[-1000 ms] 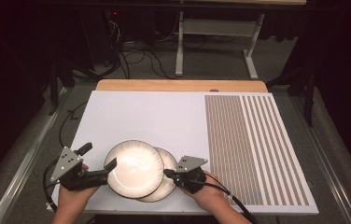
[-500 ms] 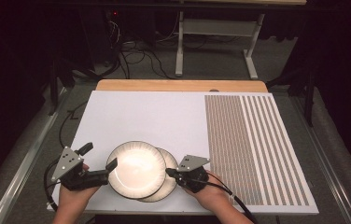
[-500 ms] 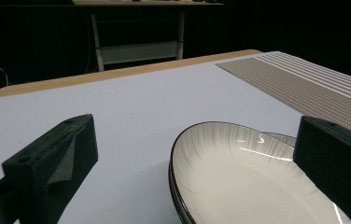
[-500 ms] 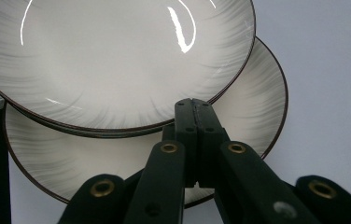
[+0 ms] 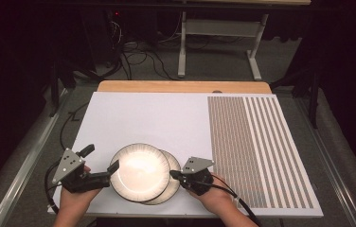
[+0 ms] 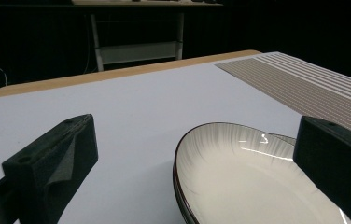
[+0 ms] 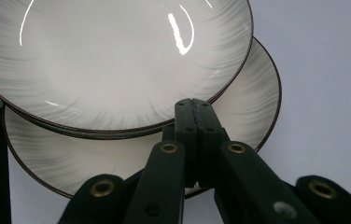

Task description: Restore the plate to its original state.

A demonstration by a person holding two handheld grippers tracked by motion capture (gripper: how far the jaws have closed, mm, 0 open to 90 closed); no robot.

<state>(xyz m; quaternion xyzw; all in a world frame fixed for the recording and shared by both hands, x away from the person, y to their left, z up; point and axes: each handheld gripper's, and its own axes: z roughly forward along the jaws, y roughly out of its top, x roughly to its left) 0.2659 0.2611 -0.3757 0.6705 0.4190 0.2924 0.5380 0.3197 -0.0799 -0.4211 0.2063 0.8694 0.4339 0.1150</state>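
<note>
Nothing has shifted: my left claw (image 5: 113, 167) stays wide open beside the upper dark-rimmed white ceramic plate (image 5: 139, 171), my right claw (image 5: 173, 174) clamped empty over the lower plate (image 5: 172, 185).

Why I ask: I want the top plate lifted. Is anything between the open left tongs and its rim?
Nothing visible does. The left tongs stand open at the top plate, one jaw already over its rim. The right tongs, shut, sit over the lower plate on the far side.
</note>
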